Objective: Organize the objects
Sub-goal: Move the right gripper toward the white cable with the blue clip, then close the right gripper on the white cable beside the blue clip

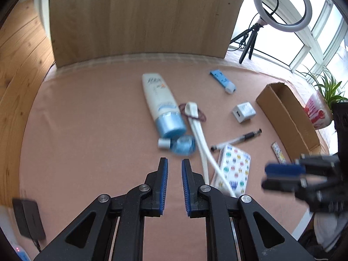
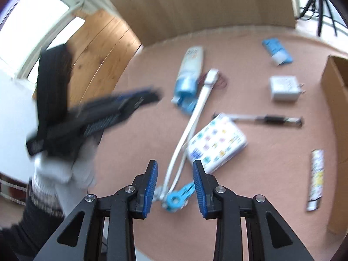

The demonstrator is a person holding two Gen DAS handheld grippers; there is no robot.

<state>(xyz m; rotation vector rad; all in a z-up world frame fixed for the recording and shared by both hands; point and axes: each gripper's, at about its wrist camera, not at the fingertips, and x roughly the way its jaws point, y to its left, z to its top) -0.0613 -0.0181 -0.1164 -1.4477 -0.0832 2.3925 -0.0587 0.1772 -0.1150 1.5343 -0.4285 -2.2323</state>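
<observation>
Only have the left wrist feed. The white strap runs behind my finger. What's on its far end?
Observer: A light-blue tag on a metal ring. The right wrist view shows it just below the right gripper.
Operator: Is it gripped?
Observer: It looks not. The jaws stand apart, and the tag seems to lie on the table beneath them.
Operator: Which way do the charger's prongs face?
Observer: The white charger has its prongs pointing toward the cardboard box.
</observation>
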